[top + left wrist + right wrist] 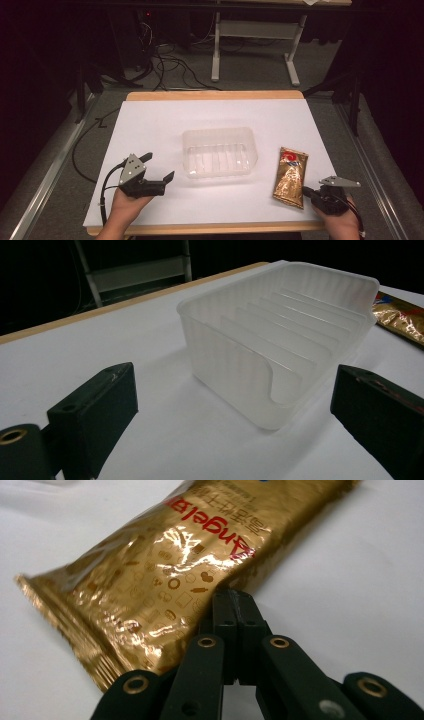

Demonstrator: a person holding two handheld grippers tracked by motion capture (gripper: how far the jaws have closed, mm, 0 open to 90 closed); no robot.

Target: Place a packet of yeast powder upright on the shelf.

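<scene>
We are holding the right gripper [306, 191] closed, empty, tips touching the gold packet [290, 176] lying right of the clear tray [219, 151]; the left gripper [159, 167] is gaping left of it.

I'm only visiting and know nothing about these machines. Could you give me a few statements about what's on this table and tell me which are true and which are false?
1. The clear plastic tray has nothing in it. True.
2. The gold packet lies inside the tray. False: it lies flat on the white table, to the right of the tray.
3. The left tongs stand open. True.
4. The left tongs grip the tray. False: they are apart from it.
5. The right tongs are shut, their tips at the packet's edge. True.
</scene>
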